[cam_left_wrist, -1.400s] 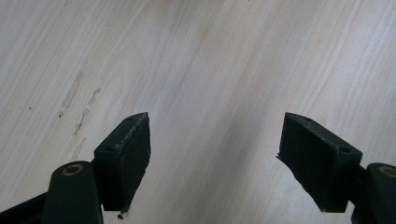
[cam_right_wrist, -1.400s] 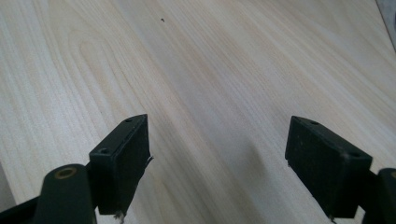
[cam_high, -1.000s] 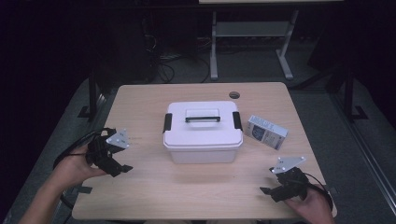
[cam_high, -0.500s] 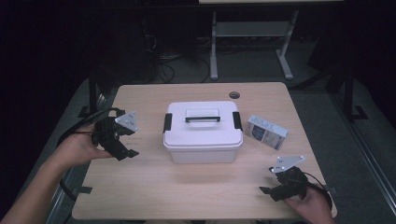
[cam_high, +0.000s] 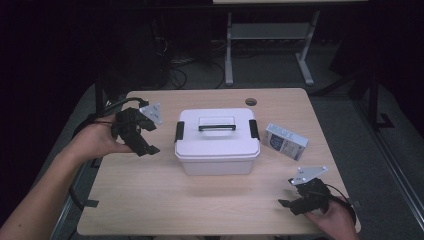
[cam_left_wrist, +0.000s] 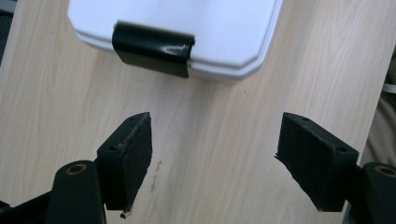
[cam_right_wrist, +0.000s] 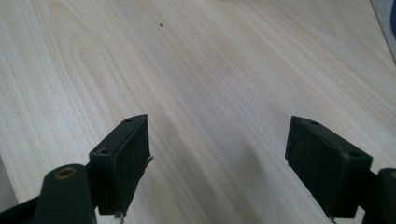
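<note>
White lidded box (cam_high: 217, 142) sits mid-table (cam_high: 165, 200), lid on, black latch (cam_left_wrist: 154, 49) at each end, handle flat on top. Left tool (cam_high: 141, 136) hangs just beside the box's left end, off the table surface, jaws wide with nothing between them; it points at the near latch. Right tool (cam_high: 295, 196) rests low at the table's near right corner, jaws likewise wide and empty, well apart from the box. Small blue-and-white carton (cam_high: 284, 141) lies right of the box, apart from it. Risk, as judged: the box looks light and nothing braces it, so a one-sided pull on the latch could slide or swivel it toward the carton; a jaw coming in low could also slip under the latch lip and miss it. Left gripper view gives the latch's glossy face and its overhang on the lid rim; high view gives both latches and the carton. Right gripper view has bare wood grain between its pads (cam_right_wrist: 122, 163).
</note>
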